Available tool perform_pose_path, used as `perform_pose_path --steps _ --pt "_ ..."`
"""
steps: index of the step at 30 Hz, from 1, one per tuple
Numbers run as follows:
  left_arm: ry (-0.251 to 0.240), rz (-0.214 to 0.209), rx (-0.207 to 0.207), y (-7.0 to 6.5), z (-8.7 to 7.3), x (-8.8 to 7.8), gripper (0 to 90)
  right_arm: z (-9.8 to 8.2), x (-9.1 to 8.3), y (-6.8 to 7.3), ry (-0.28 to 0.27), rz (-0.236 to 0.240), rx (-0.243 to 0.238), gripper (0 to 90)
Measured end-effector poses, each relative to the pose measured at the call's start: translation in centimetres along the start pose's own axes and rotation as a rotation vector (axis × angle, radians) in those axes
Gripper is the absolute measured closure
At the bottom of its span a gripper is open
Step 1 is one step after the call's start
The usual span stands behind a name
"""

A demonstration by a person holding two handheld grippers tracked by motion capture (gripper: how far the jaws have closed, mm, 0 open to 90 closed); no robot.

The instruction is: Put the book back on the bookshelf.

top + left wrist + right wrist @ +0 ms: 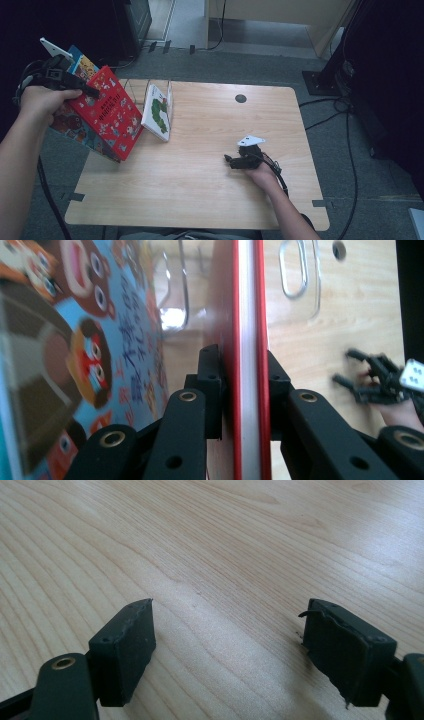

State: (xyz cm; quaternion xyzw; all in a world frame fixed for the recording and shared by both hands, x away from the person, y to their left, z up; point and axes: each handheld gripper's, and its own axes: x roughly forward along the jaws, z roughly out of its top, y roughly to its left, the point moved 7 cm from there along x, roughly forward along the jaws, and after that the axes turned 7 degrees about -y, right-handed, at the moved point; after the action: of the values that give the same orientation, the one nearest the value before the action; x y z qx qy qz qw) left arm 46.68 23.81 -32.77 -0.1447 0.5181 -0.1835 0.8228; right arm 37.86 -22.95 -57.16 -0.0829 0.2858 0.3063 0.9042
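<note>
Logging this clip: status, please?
Left gripper clamped on red book, held off table's left edge. Right gripper open, empty, low over table. White book leaning in clear rack ahead.

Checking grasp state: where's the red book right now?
High view, far left: the red book is clamped in the left gripper, tilted over the table's left edge, beside the caterpillar book in the clear rack.

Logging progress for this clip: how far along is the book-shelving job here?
Done: one white caterpillar book already stands in the clear rack. In hand: the left gripper clamps the red book, lifted off the table's left edge. Left: slotting it in, then the blue bear book behind. The right gripper rests open.
</note>
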Motion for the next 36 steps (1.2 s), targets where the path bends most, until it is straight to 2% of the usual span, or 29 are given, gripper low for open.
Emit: perform_pose_path --steps 5,9,16,23,24,26,31,36 --pt "-0.031 0.012 -0.019 0.3 1.0 0.9 78.4 0.0 0.0 0.0 0.002 -0.002 0.005 20.3" --pt "-0.047 0.023 -0.006 0.2 1.6 1.6 78.4 0.0 0.0 0.0 0.0 -0.005 0.005 20.4" --pt "-0.063 0.016 -0.009 0.5 2.0 3.3 78.6 -0.1 -0.1 0.1 -0.001 -0.022 0.013 20.5" --pt "-0.049 0.003 -0.018 0.5 1.9 4.1 78.3 -0.2 -0.3 0.2 0.0 -0.027 0.018 20.7" --pt "-0.042 0.017 -0.013 0.5 1.8 4.1 78.1 -0.2 -0.3 0.2 0.002 -0.027 0.019 20.7" --pt "-0.008 0.043 0.031 0.6 1.5 4.1 78.5 -0.3 -0.4 0.2 -0.001 -0.021 0.015 20.7" --pt "0.019 0.036 0.058 0.8 1.1 4.0 77.9 -0.4 -0.5 0.2 0.001 -0.02 0.015 20.7" --pt "0.04 0.005 0.062 0.7 1.1 4.5 75.9 -0.3 -0.5 0.2 0.0 -0.018 0.013 20.7"
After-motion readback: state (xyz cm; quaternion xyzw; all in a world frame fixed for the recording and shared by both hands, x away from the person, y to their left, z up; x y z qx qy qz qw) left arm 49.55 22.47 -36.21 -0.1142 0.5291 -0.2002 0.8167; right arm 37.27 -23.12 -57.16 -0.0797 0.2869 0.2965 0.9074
